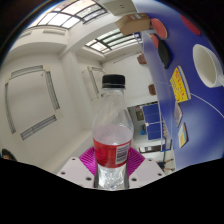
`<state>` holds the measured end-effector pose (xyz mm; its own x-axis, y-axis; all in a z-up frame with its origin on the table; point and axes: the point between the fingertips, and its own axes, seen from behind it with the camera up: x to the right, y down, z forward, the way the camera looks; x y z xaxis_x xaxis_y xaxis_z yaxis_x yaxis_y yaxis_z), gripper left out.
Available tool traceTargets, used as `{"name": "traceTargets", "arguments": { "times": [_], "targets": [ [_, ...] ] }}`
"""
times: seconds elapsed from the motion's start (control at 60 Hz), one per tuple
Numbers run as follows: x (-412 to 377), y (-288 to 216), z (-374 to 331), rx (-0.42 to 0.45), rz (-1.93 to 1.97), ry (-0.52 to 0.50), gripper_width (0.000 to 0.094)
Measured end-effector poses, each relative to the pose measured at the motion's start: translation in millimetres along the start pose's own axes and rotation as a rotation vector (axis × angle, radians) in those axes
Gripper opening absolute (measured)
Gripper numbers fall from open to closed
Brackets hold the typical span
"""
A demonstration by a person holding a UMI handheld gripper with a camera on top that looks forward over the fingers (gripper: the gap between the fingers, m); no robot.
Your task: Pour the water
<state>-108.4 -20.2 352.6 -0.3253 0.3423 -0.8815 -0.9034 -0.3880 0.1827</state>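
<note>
A clear plastic bottle point(112, 125) with a black cap point(114, 81) and a red label stands upright between my fingers. Clear water shows in its lower part, below the label. My gripper point(111, 162) is shut on the bottle: the magenta pads point(88, 157) press on its lower body from both sides. The bottle is held up in the air, with the ceiling and walls behind it. No cup or other vessel is in view.
The view tilts upward to a white ceiling with light panels point(68, 17) and a white panelled wall point(35, 100). A blue surface point(172, 60) with a yellow sticker point(180, 83) lies to the right. Blue furniture point(150, 112) stands far behind the bottle.
</note>
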Motion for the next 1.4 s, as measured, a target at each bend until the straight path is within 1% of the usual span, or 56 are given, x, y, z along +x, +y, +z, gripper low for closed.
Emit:
{"name": "traceTargets", "arguments": {
  "times": [0.083, 0.15, 0.167, 0.183, 0.3, 0.317, 0.333, 0.467, 0.483, 0.567, 0.617, 0.633, 0.65, 0.717, 0.767, 0.85, 0.883, 0.9, 0.933, 1.017, 1.033, 1.05, 1.1, 1.15, 1.167, 1.2, 1.267, 1.283, 1.3, 1.367, 1.383, 1.4],
  "targets": [
    [33.3, -46.9, 2.3, 0.097, 0.249, -0.039, 0.0337],
    [45.6, -63.8, -6.8, 0.147, 0.388, -0.064, 0.0338],
    [48.2, -66.4, -15.3, 0.155, 0.414, -0.062, 0.0336],
    [57.5, -72.0, 0.0, 0.161, 0.424, -0.062, 0.0337],
    [79.0, -88.4, -7.5, 0.205, 0.513, -0.063, 0.0338],
    [70.4, -85.1, -26.6, 0.206, 0.532, -0.065, 0.0337],
    [83.4, -91.2, -11.0, 0.207, 0.527, -0.061, 0.0338],
    [82.8, -80.4, -5.6, 0.151, 0.49, -0.038, 0.0336],
    [73.0, -71.2, -14.6, 0.145, 0.486, -0.034, 0.0336],
    [63.9, -70.6, 2.0, 0.091, 0.402, -0.022, 0.0338],
    [47.3, -64.5, 1.5, 0.046, 0.286, -0.006, 0.0335],
    [32.0, -54.5, -3.1, 0.033, 0.244, -0.002, 0.0336],
    [33.7, -59.4, 8.8, 0.021, 0.182, 0.011, 0.0335],
    [6.9, -60.2, 18.0, -0.026, -0.06, 0.031, 0.0336],
    [-23.0, -63.6, 12.8, -0.043, -0.277, 0.044, 0.0338],
    [-54.3, -89.2, 25.2, -0.028, -0.683, 0.099, 0.0338],
    [-68.3, -103.3, 26.3, -0.006, -0.827, 0.122, 0.0338],
    [-84.9, -109.2, 13.6, 0.006, -0.89, 0.125, 0.0337],
    [-82.1, -128.9, 25.0, 0.035, -1.021, 0.158, 0.0338],
    [-94.1, -174.0, 18.9, 0.095, -1.299, 0.243, 0.0336],
    [-113.7, -178.2, -1.6, 0.106, -1.349, 0.253, 0.0336],
    [-106.6, -185.7, 8.1, 0.108, -1.398, 0.277, 0.0336],
    [-90.6, -212.1, 2.6, 0.102, -1.55, 0.361, 0.0336],
    [-65.9, -238.7, -6.6, 0.078, -1.671, 0.446, 0.0334],
    [-55.8, -243.1, -26.8, 0.062, -1.708, 0.477, 0.0335],
    [-38.2, -262.9, -31.3, 0.035, -1.742, 0.534, 0.0335],
    [9.9, -286.2, -50.6, -0.026, -1.775, 0.632, 0.0336],
    [32.6, -298.8, -58.7, -0.039, -1.783, 0.655, 0.0337],
    [26.4, -298.7, -62.7, -0.056, -1.784, 0.679, 0.0335],
    [70.7, -317.4, -80.8, -0.122, -1.8, 0.758, 0.0337],
    [97.9, -327.5, -85.4, -0.135, -1.804, 0.773, 0.0335],
    [101.6, -332.5, -88.0, -0.152, -1.805, 0.789, 0.0337]
  ]
}}
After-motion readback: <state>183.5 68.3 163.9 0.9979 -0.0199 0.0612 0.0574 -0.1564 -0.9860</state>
